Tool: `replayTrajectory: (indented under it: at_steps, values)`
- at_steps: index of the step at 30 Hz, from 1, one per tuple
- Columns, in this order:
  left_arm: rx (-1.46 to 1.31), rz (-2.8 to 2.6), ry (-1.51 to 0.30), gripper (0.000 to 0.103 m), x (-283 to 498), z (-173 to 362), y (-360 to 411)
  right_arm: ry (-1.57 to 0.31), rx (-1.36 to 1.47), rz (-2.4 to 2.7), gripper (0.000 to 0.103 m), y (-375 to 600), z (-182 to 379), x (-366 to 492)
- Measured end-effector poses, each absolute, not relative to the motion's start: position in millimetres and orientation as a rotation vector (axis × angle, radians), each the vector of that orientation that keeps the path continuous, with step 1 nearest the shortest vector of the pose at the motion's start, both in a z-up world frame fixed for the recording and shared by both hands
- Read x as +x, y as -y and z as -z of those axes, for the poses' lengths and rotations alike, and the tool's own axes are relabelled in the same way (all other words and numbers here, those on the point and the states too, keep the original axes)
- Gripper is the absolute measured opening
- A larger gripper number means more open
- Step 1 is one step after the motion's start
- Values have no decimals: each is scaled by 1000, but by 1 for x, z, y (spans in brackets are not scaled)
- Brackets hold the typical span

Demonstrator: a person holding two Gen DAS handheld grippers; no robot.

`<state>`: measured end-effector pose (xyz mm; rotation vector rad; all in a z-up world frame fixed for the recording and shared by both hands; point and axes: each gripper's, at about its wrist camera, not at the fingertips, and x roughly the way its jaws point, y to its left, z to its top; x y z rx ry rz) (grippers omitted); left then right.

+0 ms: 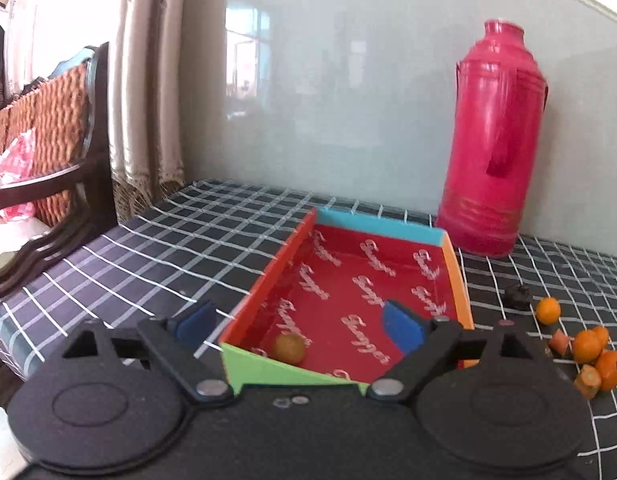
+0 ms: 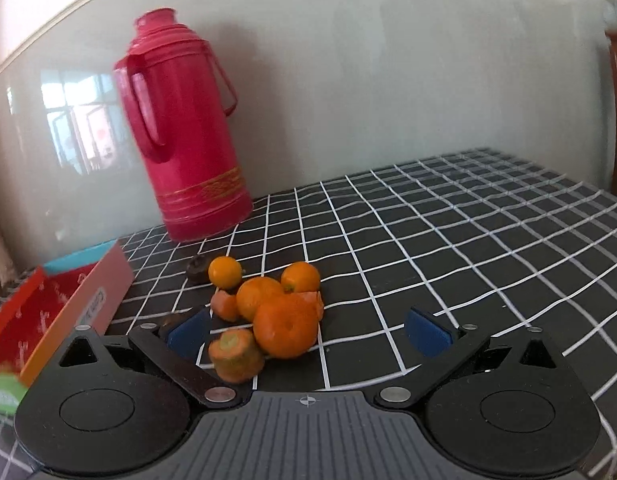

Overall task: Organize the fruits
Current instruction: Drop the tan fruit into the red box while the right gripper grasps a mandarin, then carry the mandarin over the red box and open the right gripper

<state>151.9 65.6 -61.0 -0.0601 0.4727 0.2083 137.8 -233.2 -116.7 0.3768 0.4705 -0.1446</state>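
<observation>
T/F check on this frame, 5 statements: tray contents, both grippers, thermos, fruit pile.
1. The tray holds one small round fruit. True.
2. The left gripper is shut on that fruit. False: its jaws stand wide apart with nothing pressed between the pads; the fruit lies loose on the tray floor.
3. The pink thermos lies on its side. False: it stands upright by the wall.
4. The right gripper is open, facing the pile of oranges and carrot pieces on the checked cloth. True.
5. The pile sits inside the tray. False: it lies on the cloth beside the tray.
</observation>
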Motion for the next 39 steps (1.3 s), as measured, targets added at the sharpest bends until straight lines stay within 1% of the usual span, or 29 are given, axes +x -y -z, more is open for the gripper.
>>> replayTrajectory:
  at_steps: [2, 3, 5, 8, 16, 19, 21, 24, 27, 30, 34, 39]
  values:
    - [-52, -231, -443, 88, 146, 57, -70, -466, 395, 149, 102, 235, 117, 141]
    - [-47, -241, -430, 89, 142, 56, -72, -460, 400, 150, 95, 236, 117, 142]
    - [-41, -255, -424, 89, 137, 56, -75, -476, 408, 138, 45, 236, 119, 147]
    - [-61, -257, -444, 90, 134, 56, -82, -496, 457, 118, 44, 240, 124, 152]
    - [-74, -263, -459, 90, 134, 59, -91, -540, 461, 107, 44, 232, 130, 160]
    - [-68, -263, -465, 90, 135, 61, -91, -534, 472, 111, 42, 233, 130, 160]
    - [-71, -271, -471, 91, 135, 62, -93, -513, 474, 116, 42, 234, 128, 157]
    - [-95, -301, -476, 92, 134, 64, -101, -430, 435, 92, 42, 226, 116, 148]
    - [-110, -328, -487, 94, 134, 66, -109, -357, 373, 2, 42, 206, 103, 138]
    - [-112, -344, -510, 96, 134, 71, -116, -332, 323, -112, 42, 178, 94, 132]
    - [-108, -358, -538, 97, 131, 77, -125, -317, 279, -239, 42, 140, 84, 134]
    - [-130, -385, -550, 97, 124, 82, -141, -347, 197, -378, 42, 87, 84, 147]
